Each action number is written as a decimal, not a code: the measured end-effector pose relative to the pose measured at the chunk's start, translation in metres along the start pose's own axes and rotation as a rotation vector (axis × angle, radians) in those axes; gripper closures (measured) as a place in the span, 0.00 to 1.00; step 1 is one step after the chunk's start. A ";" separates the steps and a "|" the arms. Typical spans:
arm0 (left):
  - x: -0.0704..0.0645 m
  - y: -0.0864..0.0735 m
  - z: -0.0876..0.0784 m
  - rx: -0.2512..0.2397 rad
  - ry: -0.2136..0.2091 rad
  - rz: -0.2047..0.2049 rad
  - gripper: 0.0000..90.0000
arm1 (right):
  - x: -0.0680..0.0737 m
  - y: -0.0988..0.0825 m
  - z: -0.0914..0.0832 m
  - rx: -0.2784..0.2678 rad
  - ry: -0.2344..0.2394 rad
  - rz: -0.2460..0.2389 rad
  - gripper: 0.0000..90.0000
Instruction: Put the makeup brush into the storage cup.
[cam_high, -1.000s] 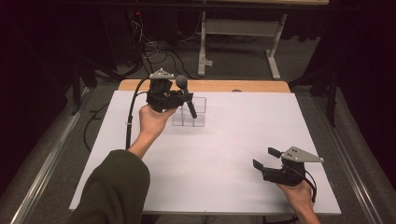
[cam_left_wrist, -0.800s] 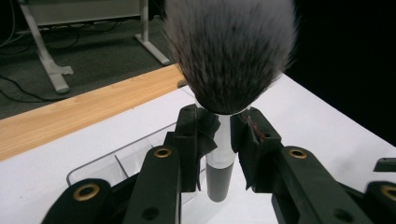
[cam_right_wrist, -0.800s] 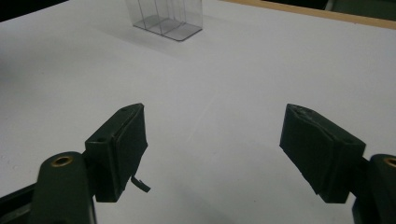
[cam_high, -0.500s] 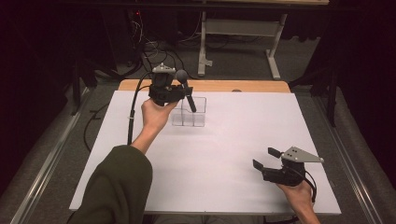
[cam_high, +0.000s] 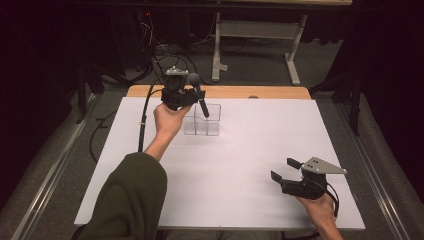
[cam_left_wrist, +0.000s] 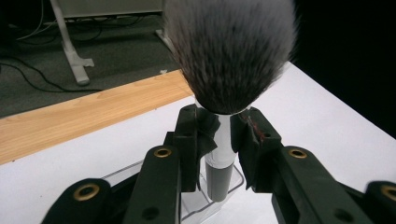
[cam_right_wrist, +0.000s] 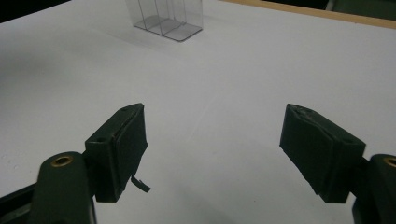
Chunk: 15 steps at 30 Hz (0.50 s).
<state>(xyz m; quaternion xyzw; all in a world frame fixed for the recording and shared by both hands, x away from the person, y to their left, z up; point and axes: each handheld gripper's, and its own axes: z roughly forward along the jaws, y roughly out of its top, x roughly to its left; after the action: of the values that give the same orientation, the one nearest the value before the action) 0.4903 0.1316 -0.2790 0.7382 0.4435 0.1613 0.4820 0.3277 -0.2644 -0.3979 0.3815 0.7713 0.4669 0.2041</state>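
My left gripper (cam_left_wrist: 219, 140) pinches the makeup brush (cam_left_wrist: 226, 60) by its silver ferrule, bristles above the jaws, handle tip hanging below them over the clear divided holder (cam_high: 202, 120). My right gripper (cam_right_wrist: 215, 154) rests spread on the white table (cam_high: 240, 165), well apart from the holder.

Toward the far middle of the table (cam_high: 240, 165) stands the divided box (cam_high: 202, 121), with the brush (cam_high: 198, 95) held tilted just above it by the left gripper (cam_high: 192, 97), and the right gripper (cam_high: 282, 172) well apart at the near right.
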 end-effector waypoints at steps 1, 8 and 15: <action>0.001 0.000 0.001 0.000 0.005 -0.003 0.78 | 0.000 0.000 0.000 0.001 -0.001 0.000 0.27; 0.006 -0.001 0.006 0.006 0.024 -0.018 0.78 | 0.000 0.000 0.000 0.002 0.001 0.004 0.27; 0.010 -0.002 0.012 0.023 0.044 -0.020 0.78 | -0.001 0.000 0.000 0.000 0.001 0.003 0.27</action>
<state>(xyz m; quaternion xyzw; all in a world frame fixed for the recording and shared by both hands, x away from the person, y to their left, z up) 0.5026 0.1334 -0.2886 0.7355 0.4634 0.1675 0.4650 0.3282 -0.2647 -0.3979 0.3823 0.7709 0.4673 0.2031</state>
